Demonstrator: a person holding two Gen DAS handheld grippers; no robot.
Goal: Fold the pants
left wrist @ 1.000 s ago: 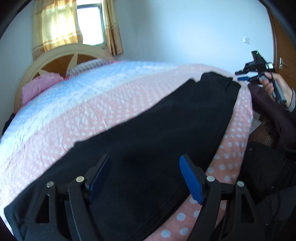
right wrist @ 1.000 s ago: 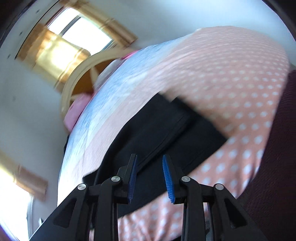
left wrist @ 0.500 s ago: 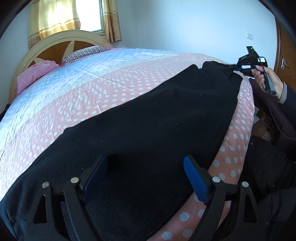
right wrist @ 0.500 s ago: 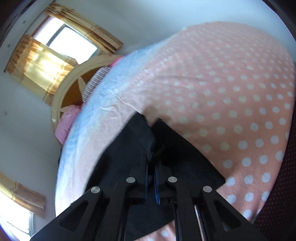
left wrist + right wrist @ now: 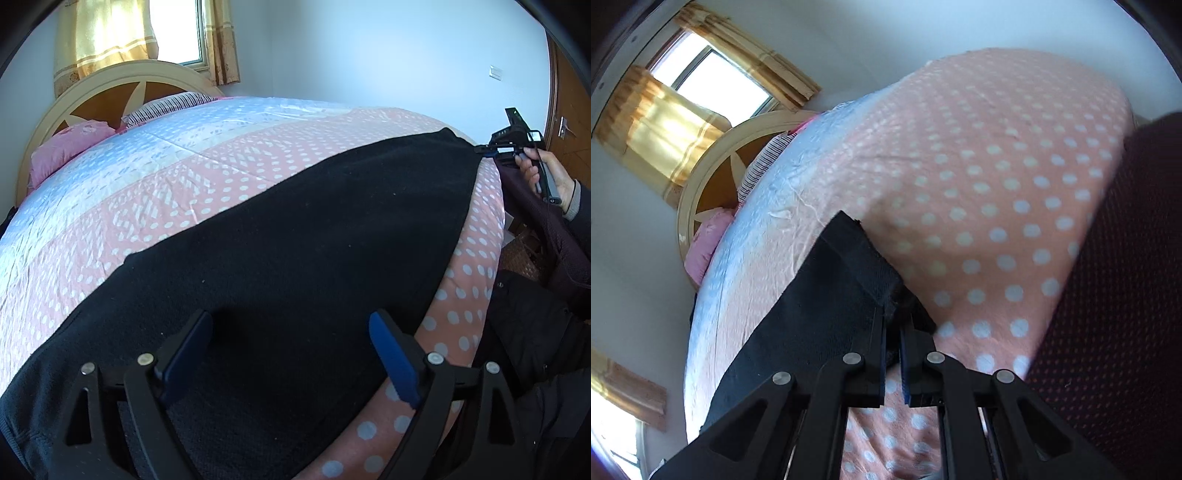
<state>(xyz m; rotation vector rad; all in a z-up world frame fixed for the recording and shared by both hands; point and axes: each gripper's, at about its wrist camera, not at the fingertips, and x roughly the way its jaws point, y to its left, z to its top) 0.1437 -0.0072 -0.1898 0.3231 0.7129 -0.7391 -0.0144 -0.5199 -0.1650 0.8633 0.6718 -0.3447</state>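
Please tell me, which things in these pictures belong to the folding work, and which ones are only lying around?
For the job:
black pants, spread on the bed
right claw, shut on one end of the pants
left claw, open above the other end

Only lying around:
dotted bedspread
pink pillow
striped pillow
curtains

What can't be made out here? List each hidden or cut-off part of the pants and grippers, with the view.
- Left wrist view: the near end of the black pants runs off the bottom edge behind the open left gripper.
- Left wrist view: the right gripper is small at the frame's edge; its jaws are unreadable there.
- Right wrist view: the pinched fabric between the right gripper's fingers is in shadow.
- Right wrist view: a dark red garment hides the bed's right side.
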